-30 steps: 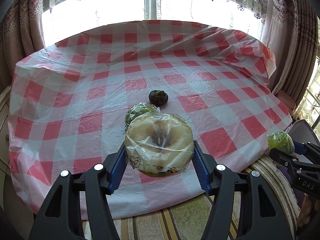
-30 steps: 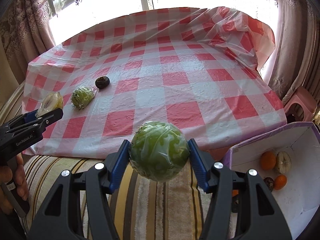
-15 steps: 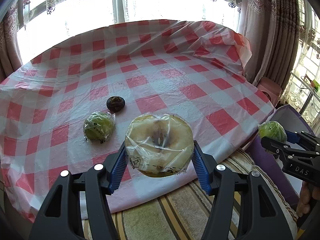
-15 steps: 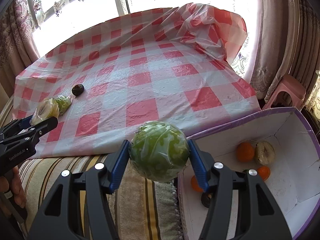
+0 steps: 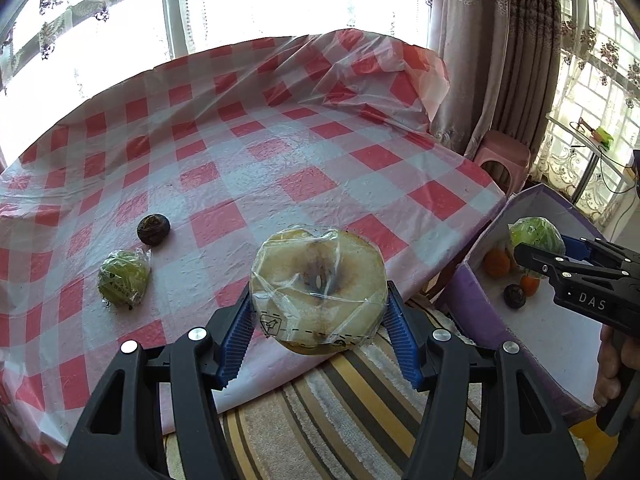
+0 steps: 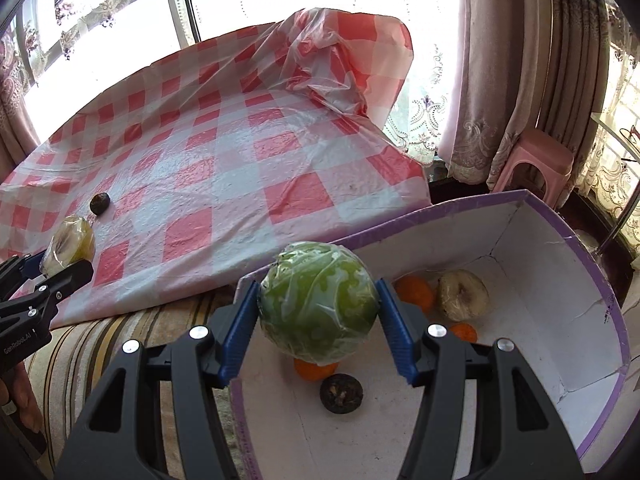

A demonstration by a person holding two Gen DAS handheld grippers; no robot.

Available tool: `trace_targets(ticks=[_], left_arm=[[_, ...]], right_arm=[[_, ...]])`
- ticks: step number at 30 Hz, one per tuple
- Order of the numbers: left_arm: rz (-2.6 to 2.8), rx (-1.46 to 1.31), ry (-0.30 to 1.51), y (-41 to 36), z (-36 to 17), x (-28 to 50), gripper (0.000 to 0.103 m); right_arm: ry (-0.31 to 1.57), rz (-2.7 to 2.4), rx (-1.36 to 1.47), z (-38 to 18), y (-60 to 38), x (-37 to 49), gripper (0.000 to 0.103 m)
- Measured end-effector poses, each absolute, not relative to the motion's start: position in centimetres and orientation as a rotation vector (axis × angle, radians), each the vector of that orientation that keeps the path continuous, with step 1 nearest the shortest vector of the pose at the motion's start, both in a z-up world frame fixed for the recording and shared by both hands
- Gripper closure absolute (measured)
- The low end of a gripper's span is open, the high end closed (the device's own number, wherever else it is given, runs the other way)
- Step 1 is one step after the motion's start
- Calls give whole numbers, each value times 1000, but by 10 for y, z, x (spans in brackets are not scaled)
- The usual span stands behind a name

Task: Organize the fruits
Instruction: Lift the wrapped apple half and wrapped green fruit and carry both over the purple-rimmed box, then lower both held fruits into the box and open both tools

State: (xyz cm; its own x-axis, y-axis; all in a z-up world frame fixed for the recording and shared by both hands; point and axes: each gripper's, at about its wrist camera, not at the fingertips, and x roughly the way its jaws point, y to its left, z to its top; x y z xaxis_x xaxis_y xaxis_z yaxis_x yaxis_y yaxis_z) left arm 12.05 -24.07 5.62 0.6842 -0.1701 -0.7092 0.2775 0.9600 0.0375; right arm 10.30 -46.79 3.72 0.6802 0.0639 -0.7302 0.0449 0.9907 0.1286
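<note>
Tablecloth [image 5: 248, 184]: glossy crinkled plastic film, red-white check
Halved fruit [image 5: 318, 298]: tight clear cling wrap
Green fruit [image 6: 318, 304]: shiny wrinkled wrap
Box [image 6: 560, 280]: matt white cardboard, purple-edged, creased
Fingers [image 6: 240, 328]: ribbed blue pads on matt black plastic
Rug [image 5: 340, 420]: striped fuzzy cloth

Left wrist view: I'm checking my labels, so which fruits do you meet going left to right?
Wrapped green fruit → dark round fruit → wrapped halved pale fruit held in the left gripper → orange fruit in the purple box.

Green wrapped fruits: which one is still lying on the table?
The smaller green wrapped fruit beside the dark round fruit lies on the checked tablecloth. The larger green wrapped fruit is clamped in the right hand-held gripper over the box.
</note>
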Motion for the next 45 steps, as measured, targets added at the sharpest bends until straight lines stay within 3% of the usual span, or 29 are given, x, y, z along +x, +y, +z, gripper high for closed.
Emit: trace_targets(ticks=[29, 45], left_arm=[[-616, 401, 885, -407, 14, 131, 44], [-640, 574, 996, -449, -31, 148, 44]], right_arm=[[882, -258, 160, 11, -568, 92, 44], [963, -346, 153, -3, -583, 103, 43]])
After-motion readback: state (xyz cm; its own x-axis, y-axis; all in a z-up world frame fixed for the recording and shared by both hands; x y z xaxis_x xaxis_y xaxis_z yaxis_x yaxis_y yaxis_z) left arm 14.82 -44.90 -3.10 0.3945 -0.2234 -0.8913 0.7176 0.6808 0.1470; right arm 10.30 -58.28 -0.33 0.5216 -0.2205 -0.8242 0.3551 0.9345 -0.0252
